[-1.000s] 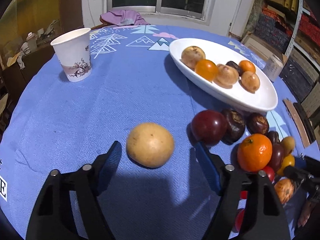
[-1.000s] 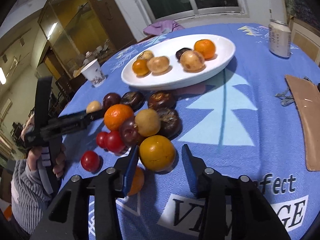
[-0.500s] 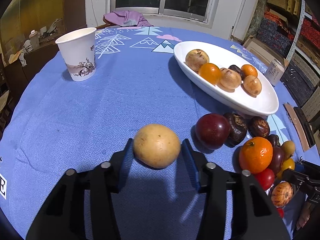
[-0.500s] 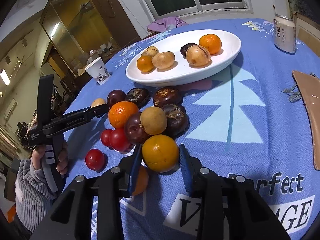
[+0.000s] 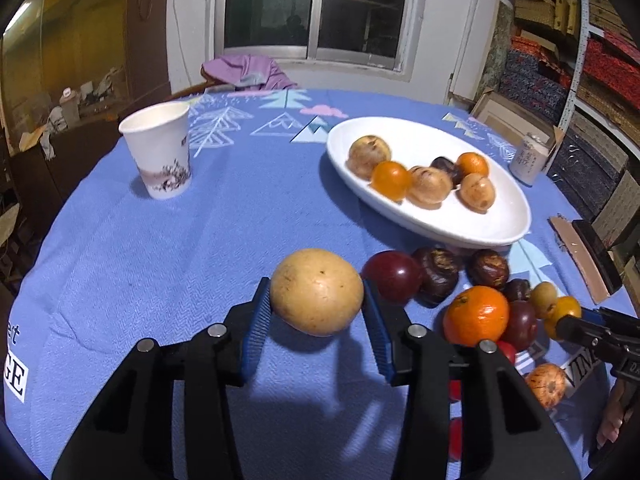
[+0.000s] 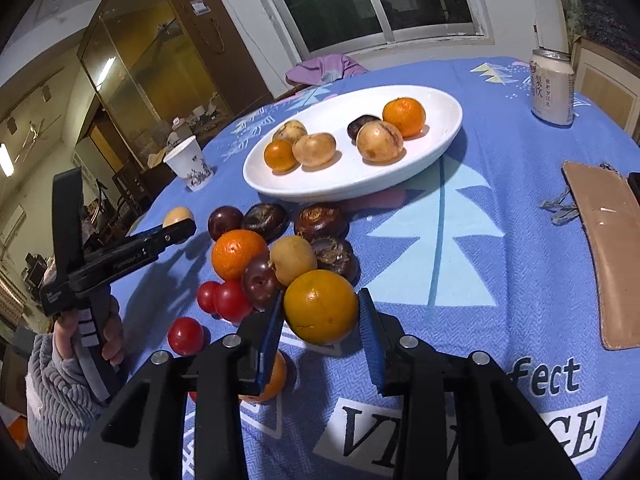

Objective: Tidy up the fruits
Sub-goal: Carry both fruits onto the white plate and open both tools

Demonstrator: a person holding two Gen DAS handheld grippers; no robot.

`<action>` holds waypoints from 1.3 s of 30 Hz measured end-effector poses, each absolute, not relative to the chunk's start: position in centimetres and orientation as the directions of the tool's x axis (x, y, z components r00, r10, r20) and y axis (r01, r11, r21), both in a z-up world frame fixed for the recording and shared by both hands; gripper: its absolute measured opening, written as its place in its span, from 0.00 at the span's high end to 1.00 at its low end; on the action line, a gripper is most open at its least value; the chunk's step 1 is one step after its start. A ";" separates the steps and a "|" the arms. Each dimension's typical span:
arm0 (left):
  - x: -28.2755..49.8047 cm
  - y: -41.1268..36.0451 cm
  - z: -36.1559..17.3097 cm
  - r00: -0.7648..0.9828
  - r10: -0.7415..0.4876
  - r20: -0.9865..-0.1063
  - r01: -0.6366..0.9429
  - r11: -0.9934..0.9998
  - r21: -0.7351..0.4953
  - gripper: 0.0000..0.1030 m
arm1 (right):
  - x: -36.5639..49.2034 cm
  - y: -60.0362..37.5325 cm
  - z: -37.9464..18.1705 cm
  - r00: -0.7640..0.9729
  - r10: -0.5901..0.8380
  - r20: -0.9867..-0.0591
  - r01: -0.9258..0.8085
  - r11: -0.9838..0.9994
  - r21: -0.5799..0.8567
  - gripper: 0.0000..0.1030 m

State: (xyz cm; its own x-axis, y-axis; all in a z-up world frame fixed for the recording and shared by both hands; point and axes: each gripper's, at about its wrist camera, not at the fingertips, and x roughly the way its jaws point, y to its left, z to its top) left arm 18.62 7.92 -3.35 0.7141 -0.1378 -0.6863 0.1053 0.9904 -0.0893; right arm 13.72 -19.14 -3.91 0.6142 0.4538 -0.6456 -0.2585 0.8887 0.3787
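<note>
white dish (image 6: 436, 148): 6 fruits inside. paper cup (image 5: 158, 156): contents not visible. left hand-held gripper (image 5: 316, 312) clamps tan fruit (image 5: 316, 292); right hand-held gripper (image 6: 320, 320) clamps orange fruit (image 6: 320, 306).

A blue woven cloth (image 5: 120, 248) printed with pale tree shapes covers the desk. The oval ceramic dish (image 6: 448, 120) is plain white; the paper cup (image 5: 160, 156) is white with what looks like a dark branch motif.

a dark window (image 5: 316, 8) sits in the white wall (image 5: 436, 40) behind the worktop. a glass-fronted wooden cabinet (image 6: 152, 64) stands on one side, stacked boxes on shelves (image 5: 592, 52) on the other.
</note>
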 end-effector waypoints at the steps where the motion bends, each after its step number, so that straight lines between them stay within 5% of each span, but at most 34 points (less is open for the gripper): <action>1: 18.3 7.5 -2.8 0.725 -0.136 -0.675 0.113 0.990 -0.079 0.57 | 13.7 -19.3 -3.7 0.623 0.452 -0.639 -0.258 0.889 0.377 0.63; 13: 22.7 -1.3 1.3 0.708 -0.241 -0.664 0.260 0.963 -0.072 0.57 | 21.3 -20.8 2.5 0.701 0.398 -0.592 -0.211 0.908 0.362 0.63; 35: 28.5 -5.4 -3.6 0.572 -0.289 -0.768 0.322 0.940 -0.114 0.55 | 29.6 -22.7 -2.8 0.649 0.306 -0.697 -0.059 0.933 0.355 0.63; 37: 28.4 -5.3 -3.4 0.585 -0.284 -0.760 0.314 0.943 -0.111 0.45 | 29.5 -23.0 -2.6 0.655 0.312 -0.689 -0.056 0.928 0.367 0.59; 39: 28.2 -5.1 -3.0 0.610 -0.266 -0.746 0.302 0.949 -0.091 0.23 | 29.3 -23.1 -2.2 0.666 0.313 -0.677 -0.055 0.926 0.373 0.56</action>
State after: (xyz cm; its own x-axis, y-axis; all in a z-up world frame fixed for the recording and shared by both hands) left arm 28.19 -5.14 -3.00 0.6100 -0.2662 -0.7464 0.3022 0.9488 -0.0915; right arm 29.31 -23.11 -2.22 0.6658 0.3127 -0.6774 -0.0549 0.9260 0.3734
